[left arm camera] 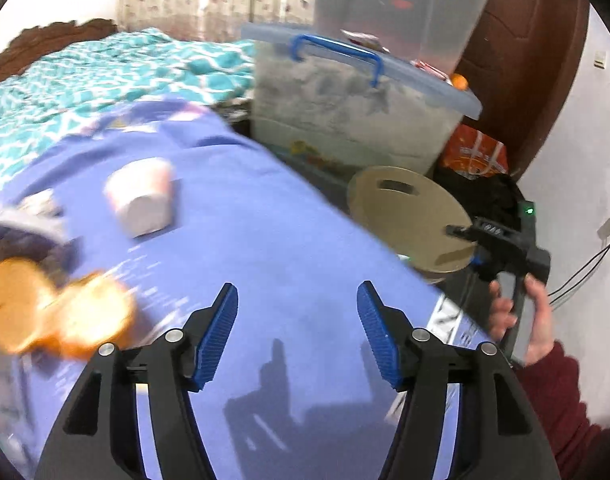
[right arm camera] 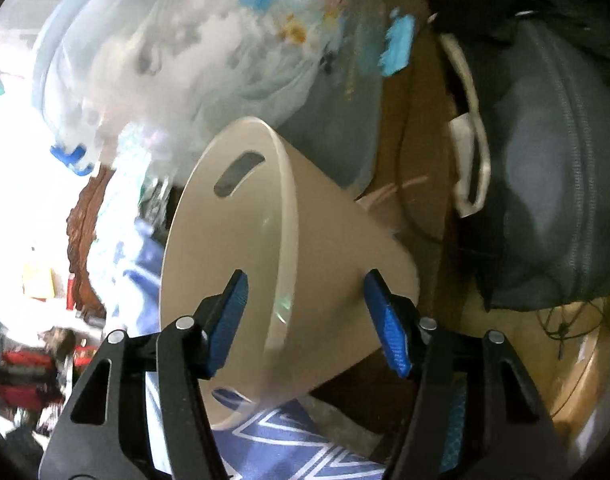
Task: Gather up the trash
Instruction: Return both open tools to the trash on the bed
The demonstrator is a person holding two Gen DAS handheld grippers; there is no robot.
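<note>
Left gripper: my left gripper (left arm camera: 297, 330) hangs over the near part of the blue cloth (left arm camera: 265, 232) with its blue pads spread apart and only bare cloth and their shadow between them; released, carrying nothing.

Right gripper: my right gripper (right arm camera: 307, 322) points into the tilted mouth of the beige bin (right arm camera: 241, 240). The bin's rim runs between the two pads, but I see neither pad pressing on it, so I read the jaws as released. In the left wrist view the same tool (left arm camera: 501, 248) shows off the cloth's right edge, held by a hand (left arm camera: 525, 320) in a dark red sleeve.

Trash on the cloth: a pale crumpled wad (left arm camera: 143, 198) lies toward the far left part of the cloth, well apart from my left pads. An orange blur (left arm camera: 57, 312) sits at the left edge; I cannot tell what it is.

Bin: the beige bin stands just off the cloth's right edge, leaning, a slot handle near its rim. Blur hides whatever lies inside it.

Behind the bin: a clear storage box (left arm camera: 357, 112) with a blue handle stands past the cloth's far right corner, with an orange bag (left arm camera: 475, 152) beside it.

Far side: a teal patterned bedspread (left arm camera: 105, 72) lies beyond the cloth's far edge.
</note>
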